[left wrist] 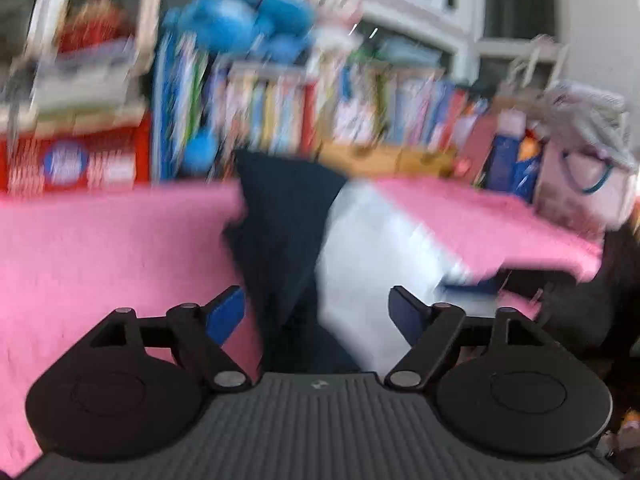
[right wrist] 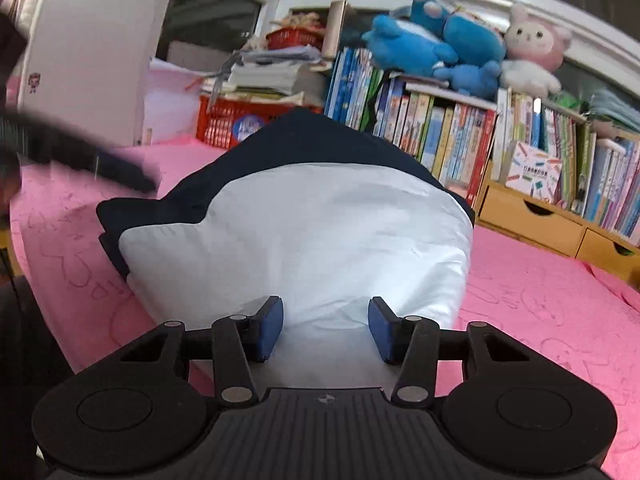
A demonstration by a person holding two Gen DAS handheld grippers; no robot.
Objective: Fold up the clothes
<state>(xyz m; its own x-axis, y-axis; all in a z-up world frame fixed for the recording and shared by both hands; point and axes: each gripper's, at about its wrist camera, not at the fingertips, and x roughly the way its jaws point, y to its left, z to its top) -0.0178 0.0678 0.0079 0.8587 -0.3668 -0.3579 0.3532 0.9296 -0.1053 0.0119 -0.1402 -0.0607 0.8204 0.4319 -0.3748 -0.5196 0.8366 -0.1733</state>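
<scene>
The right wrist view is sharp. It shows a folded garment (right wrist: 304, 216) lying on a pink cloth (right wrist: 540, 304) that covers the counter. The garment's white part faces the camera and its dark navy part lies at the far side and wraps round to the left. The right tool (right wrist: 326, 330) has its two blue pads (right wrist: 269, 328) spread apart over the near edge of the white fabric, with nothing clamped between them. At the far side of the counter stand a red basket (right wrist: 232, 124) under stacked papers, a row of books (right wrist: 440, 136), and wooden drawers (right wrist: 532, 220) at the right. Blue plush toys (right wrist: 436, 48) and a pink-and-white plush toy (right wrist: 532, 52) sit on top of the books. A dark, blurred shape enters from the left edge over the pink cloth; what it is cannot be told for certain.

The left wrist view is heavily smeared by motion. It still shows the left tool (left wrist: 317, 316) with its blue pads (left wrist: 226, 316) wide apart, and the garment (left wrist: 320, 248) ahead between them, navy to the left and white to the right, on the pink cloth (left wrist: 100, 260). Whether the pads touch the fabric cannot be told. Only this view shows the counter's right end, where a pale bag (left wrist: 580, 176) with a blue handle loop stands at the far right, and dark space lies beyond the cloth's edge.
</scene>
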